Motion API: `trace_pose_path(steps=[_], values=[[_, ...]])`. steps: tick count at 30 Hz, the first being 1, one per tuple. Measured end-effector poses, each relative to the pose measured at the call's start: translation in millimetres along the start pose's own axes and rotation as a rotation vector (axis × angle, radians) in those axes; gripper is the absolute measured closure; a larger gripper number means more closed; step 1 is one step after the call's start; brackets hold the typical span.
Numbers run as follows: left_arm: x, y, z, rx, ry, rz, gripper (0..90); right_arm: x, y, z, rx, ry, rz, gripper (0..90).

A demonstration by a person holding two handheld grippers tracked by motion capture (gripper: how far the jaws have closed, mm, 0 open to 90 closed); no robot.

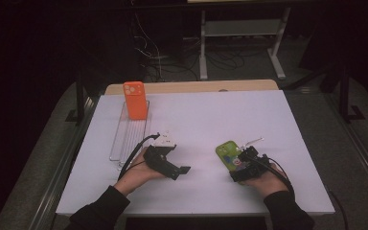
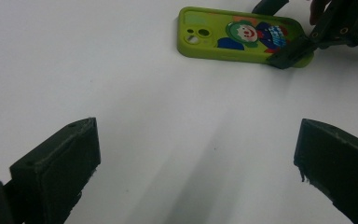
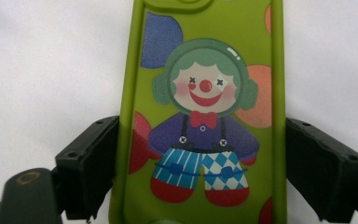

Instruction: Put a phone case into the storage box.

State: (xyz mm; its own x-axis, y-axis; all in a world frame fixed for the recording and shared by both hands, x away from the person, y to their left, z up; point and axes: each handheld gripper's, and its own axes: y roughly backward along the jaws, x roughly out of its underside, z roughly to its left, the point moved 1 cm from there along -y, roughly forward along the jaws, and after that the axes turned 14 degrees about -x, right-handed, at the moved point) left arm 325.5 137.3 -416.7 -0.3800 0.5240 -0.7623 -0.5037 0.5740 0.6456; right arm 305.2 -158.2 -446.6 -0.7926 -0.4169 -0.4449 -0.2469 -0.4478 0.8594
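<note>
Right claw closing in on the green phone case

The right gripper straddles the green phone case, jaws at its long edges, seemingly touching without a firm squeeze; the case lies flat on the white table. It is probably light, flexible and slick, so gripping the side rims suits best. The left gripper gapes wide, empty.

green phone case: lime green, clown print in red, blue, purple
orange phone case: plain orange
table: white
</note>
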Motion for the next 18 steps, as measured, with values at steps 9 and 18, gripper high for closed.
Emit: trace_pose_path(steps=[9, 18], values=[[0.0, -0.2, 0.5, 0.007, -0.004, 0.005, 0.0, -0.3, 1.2, -1.9, -0.012, 0.011, -0.002, 15.4], [-1.0, -0.4, 2.2, 0.021, -0.008, 0.0, 0.0, -6.8, 9.0, -9.2, -0.071, 0.074, -0.012, 15.4]])
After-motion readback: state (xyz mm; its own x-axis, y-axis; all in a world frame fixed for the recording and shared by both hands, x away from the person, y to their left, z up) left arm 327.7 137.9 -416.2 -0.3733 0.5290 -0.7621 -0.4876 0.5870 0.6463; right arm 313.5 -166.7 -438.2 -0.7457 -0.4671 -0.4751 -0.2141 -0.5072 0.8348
